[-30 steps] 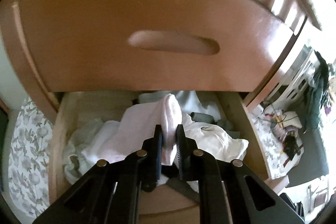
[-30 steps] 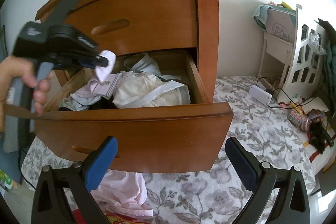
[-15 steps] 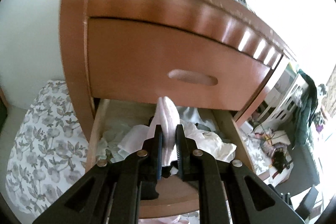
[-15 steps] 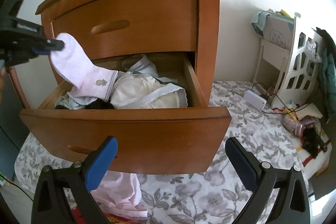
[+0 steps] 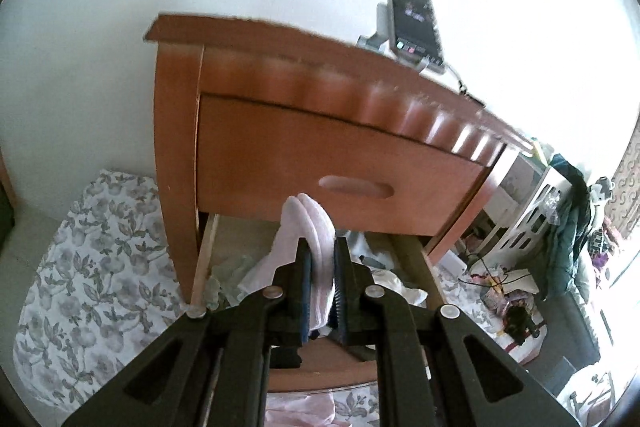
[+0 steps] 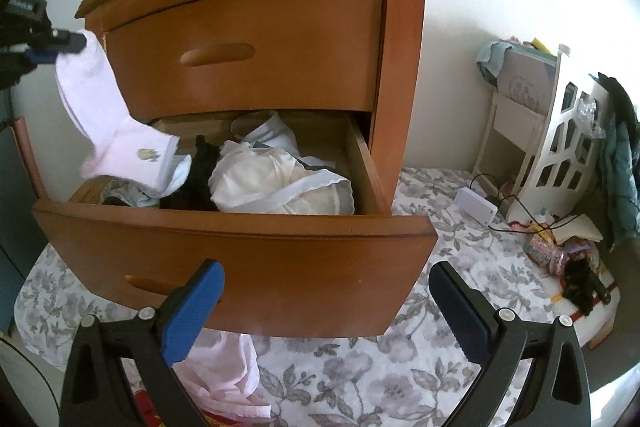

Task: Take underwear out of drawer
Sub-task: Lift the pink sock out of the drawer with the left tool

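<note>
A wooden nightstand has its lower drawer (image 6: 240,251) pulled open, full of white and black underwear (image 6: 280,183). My left gripper (image 5: 320,259) is shut on a pale pink sock (image 5: 316,231) and holds it above the drawer's left side. In the right wrist view that sock (image 6: 108,131) hangs from the left gripper (image 6: 76,41) at the far left, its cuff with a small emblem just over the drawer edge. My right gripper (image 6: 324,303) stands open in front of the drawer front, with nothing between its blue pads.
A pink garment (image 6: 224,375) lies on the flowered sheet (image 6: 360,379) under the drawer front. A phone on a stand (image 5: 414,23) sits atop the nightstand. At the right stand a white cabinet (image 6: 560,131), cables, a white box (image 6: 478,207) and clutter.
The left gripper has risen and drawn back to the left, pulling the pink sock up out of the drawer pile until it hangs free. The right gripper has stayed put.
</note>
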{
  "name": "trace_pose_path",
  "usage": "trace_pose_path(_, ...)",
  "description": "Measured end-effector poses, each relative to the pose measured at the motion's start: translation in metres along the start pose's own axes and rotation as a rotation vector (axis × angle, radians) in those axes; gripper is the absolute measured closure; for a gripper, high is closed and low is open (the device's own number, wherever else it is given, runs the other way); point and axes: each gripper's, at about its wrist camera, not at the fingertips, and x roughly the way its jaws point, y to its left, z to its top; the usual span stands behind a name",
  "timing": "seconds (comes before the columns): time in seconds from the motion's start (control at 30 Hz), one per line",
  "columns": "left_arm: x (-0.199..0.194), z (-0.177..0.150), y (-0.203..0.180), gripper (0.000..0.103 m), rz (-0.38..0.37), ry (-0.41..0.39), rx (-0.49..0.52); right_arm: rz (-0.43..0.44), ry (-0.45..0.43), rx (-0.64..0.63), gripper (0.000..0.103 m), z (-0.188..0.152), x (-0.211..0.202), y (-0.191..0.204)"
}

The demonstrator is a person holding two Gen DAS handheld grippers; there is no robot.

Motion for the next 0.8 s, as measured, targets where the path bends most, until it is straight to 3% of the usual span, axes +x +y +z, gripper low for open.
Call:
trace_pose_path(0.4,-0.058,0.01,-0.011,0.093,-0.022,-0.085,-0.011,-0.015,-0.052,-0.01,0.0,0.001,-0.01,0.002)
trace_pose_path(0.8,-0.108,0.012,-0.042,0.093,-0.075,-0.151,0.065,-0.026,-0.071,-0.003,0.0,0.0,-0.013,0.001)
